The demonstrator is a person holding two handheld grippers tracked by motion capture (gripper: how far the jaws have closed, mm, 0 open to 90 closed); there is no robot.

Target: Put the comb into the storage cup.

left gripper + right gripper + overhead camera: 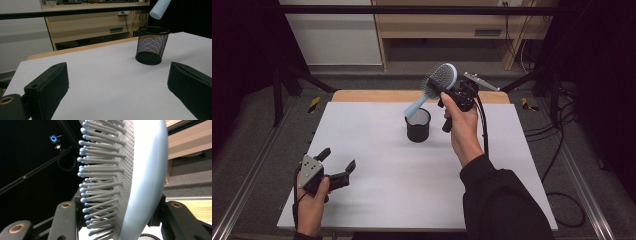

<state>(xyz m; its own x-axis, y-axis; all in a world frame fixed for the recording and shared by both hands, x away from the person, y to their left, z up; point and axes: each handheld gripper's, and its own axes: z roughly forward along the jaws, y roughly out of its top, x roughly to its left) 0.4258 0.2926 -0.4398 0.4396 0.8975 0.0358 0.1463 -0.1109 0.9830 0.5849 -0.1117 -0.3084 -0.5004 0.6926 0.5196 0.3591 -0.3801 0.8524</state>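
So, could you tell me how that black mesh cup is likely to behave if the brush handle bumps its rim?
The mesh cup looks light: thin open wire walls, nothing visible inside, so a nudge would probably slide or tip it. It stands upright on a smooth white table, which likely offers little grip. The hairbrush in the right gripper seems stiff, so it should push rather than bend.

My left claw (337, 160) is black, with two blunt rectangular jaws, brass-coloured pivot screws and a grey three-cornered plate on top. My right claw (439, 90) matches it and trails a black cable. My right arm wears a black sleeve (502, 200).
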